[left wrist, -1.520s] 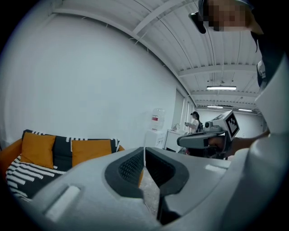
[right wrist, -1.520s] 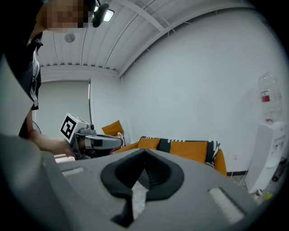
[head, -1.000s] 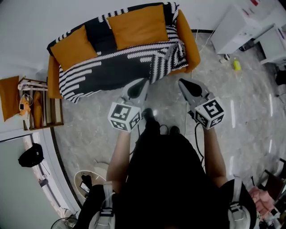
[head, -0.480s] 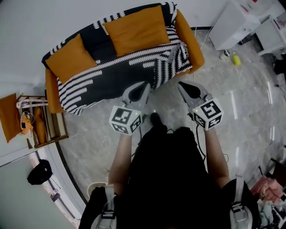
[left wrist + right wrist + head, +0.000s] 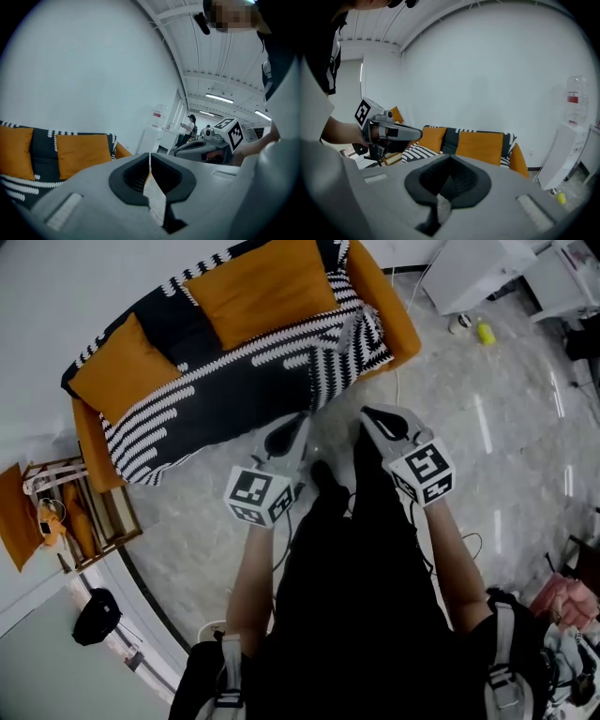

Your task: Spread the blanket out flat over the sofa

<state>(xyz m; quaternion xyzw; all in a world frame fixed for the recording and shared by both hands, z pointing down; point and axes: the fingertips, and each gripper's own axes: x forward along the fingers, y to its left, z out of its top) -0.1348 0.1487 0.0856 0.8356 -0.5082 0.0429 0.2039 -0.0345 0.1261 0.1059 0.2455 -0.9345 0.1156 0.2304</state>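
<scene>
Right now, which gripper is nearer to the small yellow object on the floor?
Right. The right gripper is below-left of the yellow object in the head view; the left gripper is farther left, beyond it.

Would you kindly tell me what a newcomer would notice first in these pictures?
The orange sofa stands out at the top of the head view, draped in a black-and-white blanket with two orange cushions on it. Below it, over the pale floor, the left gripper and right gripper point toward it, both shut and empty.

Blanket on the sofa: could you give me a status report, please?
Left gripper, right gripper shut, empty. Blanket draped over sofa, cushions on top.
</scene>
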